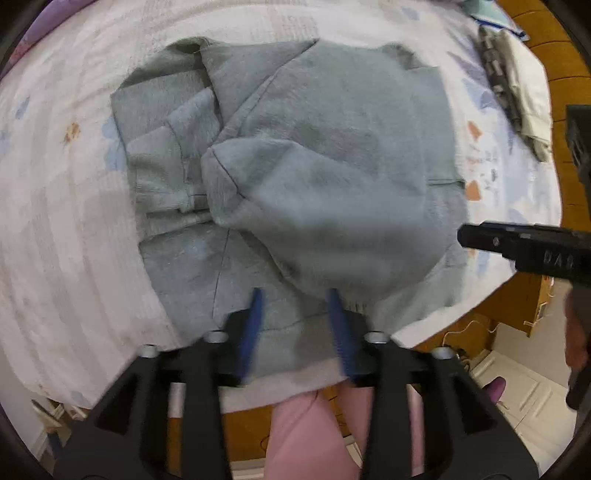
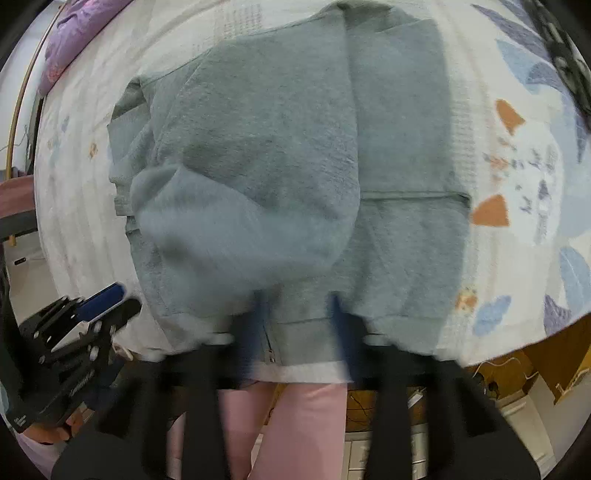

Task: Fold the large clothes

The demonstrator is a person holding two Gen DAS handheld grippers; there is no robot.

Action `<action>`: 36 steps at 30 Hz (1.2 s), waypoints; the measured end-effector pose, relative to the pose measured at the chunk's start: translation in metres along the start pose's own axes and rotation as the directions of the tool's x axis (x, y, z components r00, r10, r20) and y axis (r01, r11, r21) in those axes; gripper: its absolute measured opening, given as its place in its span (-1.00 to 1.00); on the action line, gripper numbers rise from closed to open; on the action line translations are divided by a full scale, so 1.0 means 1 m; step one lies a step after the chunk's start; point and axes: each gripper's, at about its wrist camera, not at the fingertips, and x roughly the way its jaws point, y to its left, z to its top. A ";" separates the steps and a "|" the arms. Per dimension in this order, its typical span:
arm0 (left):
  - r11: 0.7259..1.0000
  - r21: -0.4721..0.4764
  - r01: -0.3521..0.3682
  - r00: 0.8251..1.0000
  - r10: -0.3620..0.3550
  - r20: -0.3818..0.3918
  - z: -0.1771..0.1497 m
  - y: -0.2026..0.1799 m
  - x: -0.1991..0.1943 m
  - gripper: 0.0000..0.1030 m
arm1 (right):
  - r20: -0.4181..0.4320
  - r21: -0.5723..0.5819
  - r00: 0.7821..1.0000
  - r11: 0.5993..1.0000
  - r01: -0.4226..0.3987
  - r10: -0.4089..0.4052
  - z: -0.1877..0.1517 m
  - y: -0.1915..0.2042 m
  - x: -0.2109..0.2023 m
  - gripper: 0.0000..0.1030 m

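A grey-green fleece sweatshirt point(image 1: 314, 166) lies folded on the bed, its top layer doubled over toward the near edge. A sleeve is bunched at its left side. My left gripper point(image 1: 295, 306) points down over the near hem, blue fingers point(image 1: 255, 314) apart with nothing pinched between them. In the right wrist view the same sweatshirt point(image 2: 277, 147) fills the middle. My right gripper point(image 2: 299, 306) hangs over its near hem with the jaws apart, blurred. The right gripper's black body point(image 1: 524, 243) shows at the right edge of the left wrist view, and the left gripper point(image 2: 103, 299) at lower left of the right one.
The bed sheet point(image 1: 55, 184) is white with blue and orange prints. A dark checked and olive cloth point(image 1: 517, 96) lies at the far right edge. A purple quilt point(image 2: 74, 33) sits at the far left. The person's pink trousers point(image 2: 306, 424) stand against the near bed edge.
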 end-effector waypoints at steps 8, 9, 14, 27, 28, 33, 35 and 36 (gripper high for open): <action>0.999 -0.051 -0.009 0.994 0.015 0.107 0.036 0.019 -0.002 -0.17 | 0.094 -0.058 0.995 0.998 -0.024 0.030 0.014 0.012 -0.007 -0.09; 0.997 -0.079 -0.001 0.995 0.009 0.097 0.043 0.023 0.015 -0.22 | 0.069 -0.056 0.996 0.997 -0.051 0.055 0.017 0.017 0.007 -0.39; 0.983 -0.184 0.010 1.000 -0.009 0.007 0.052 0.040 0.085 -0.59 | -0.055 -0.027 0.992 0.993 -0.118 0.117 0.025 0.034 0.077 -0.70; 0.976 -0.219 -0.007 1.000 0.010 0.015 0.031 0.042 0.096 -0.59 | -0.182 -0.009 0.968 0.985 -0.175 0.171 0.024 0.037 0.124 -0.69; 0.974 -0.225 -0.008 1.000 0.010 0.009 0.028 0.040 0.098 -0.59 | -0.199 -0.018 0.965 0.984 -0.179 0.172 0.020 0.036 0.125 -0.69; 0.958 -0.285 0.025 1.000 -0.027 -0.004 0.027 0.054 0.114 -0.54 | -0.269 0.054 0.945 0.983 -0.178 0.186 0.011 0.016 0.153 -0.77; 0.957 -0.290 0.026 1.000 -0.025 0.006 0.029 0.059 0.096 -0.54 | -0.211 0.042 0.960 0.983 -0.178 0.183 0.020 0.015 0.128 -0.72; 0.962 -0.273 0.016 1.000 -0.008 0.028 0.033 0.058 0.082 -0.54 | -0.169 0.029 0.968 0.983 -0.181 0.183 0.026 0.014 0.112 -0.72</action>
